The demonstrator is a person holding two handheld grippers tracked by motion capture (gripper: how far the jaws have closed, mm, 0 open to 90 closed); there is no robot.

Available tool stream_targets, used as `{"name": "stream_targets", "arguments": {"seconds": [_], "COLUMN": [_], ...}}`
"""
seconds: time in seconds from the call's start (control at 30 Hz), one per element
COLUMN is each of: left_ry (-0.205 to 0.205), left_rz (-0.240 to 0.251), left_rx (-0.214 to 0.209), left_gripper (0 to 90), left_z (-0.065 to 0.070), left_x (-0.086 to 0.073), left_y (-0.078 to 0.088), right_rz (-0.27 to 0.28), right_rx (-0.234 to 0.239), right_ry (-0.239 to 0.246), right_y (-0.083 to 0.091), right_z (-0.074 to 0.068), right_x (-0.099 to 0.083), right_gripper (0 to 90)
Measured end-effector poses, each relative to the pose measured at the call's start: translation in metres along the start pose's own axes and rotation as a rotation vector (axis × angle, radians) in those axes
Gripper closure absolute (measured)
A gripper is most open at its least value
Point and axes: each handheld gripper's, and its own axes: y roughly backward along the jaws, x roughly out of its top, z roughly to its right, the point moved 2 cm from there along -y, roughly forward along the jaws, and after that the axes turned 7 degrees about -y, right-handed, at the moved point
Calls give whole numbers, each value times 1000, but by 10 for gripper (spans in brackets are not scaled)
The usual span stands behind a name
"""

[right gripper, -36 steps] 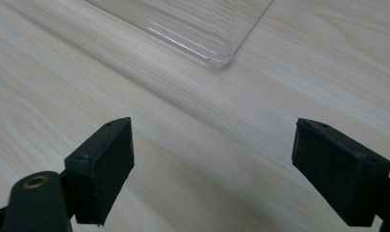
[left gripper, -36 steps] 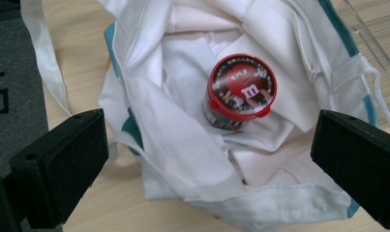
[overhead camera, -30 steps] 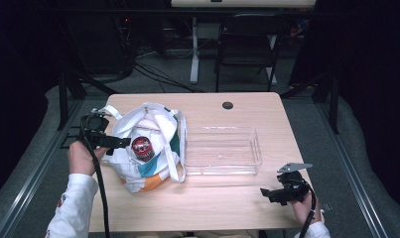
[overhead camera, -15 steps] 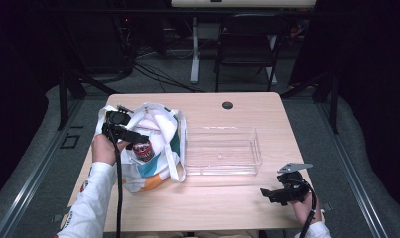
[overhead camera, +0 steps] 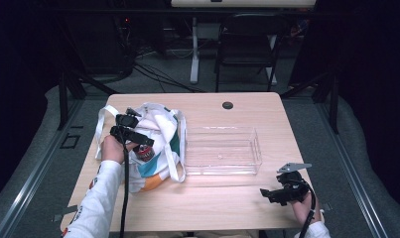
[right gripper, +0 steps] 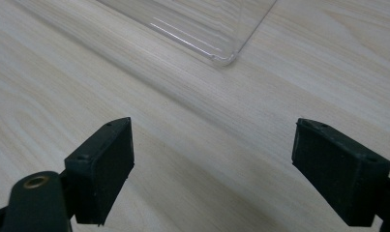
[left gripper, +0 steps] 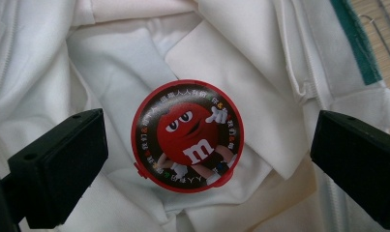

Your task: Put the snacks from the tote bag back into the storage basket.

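Observation:
A white tote bag [overhead camera: 158, 144] with teal and orange patches lies open on the left of the wooden table [overhead camera: 212, 208]. Inside it sits a round red M&M's tin [left gripper: 187, 136], also seen from above as a small red disc, the tin [overhead camera: 145, 153]. My left gripper [overhead camera: 136, 136] hovers over the bag's mouth, open, its jaws wide to either side of the tin [left gripper: 202, 164] without touching it. My right gripper [overhead camera: 272, 194] rests low at the table's front right, open, with bare wood between its jaws [right gripper: 212, 174].
A clear plastic tray [overhead camera: 222, 151] stands in the middle of the table, its near corner [right gripper: 224, 58] just ahead of my right gripper. A small black round cap [overhead camera: 228, 105] sits at the table's far edge. A chair and cables stand beyond the table.
My left gripper has moved right and inward from the bag's left edge to above the tin in the bag. The right gripper has stayed still.

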Motion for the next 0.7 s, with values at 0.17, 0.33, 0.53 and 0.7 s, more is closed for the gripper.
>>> {"name": "stream_targets", "arguments": {"seconds": [0.17,0.33,0.53,0.7], "left_ry": [8,21,19,20], "left_rz": [-26,-42,-79,-90], "left_rx": [-1,0,-7,-2], "left_gripper": [7,7,20,104], "left_z": [-2,-4,-6,-5], "left_x": [-1,-3,-3,-3], "left_y": [-10,-18,-28,-31], "right_rz": [-2,0,1,6], "right_rx": [2,1,0,-2], "right_ry": [2,7,5,6], "right_y": [0,1,0,2], "right_z": [0,0,-1,-1], "right_x": [0,0,0,1], "right_gripper": [148,148,148,148]}}
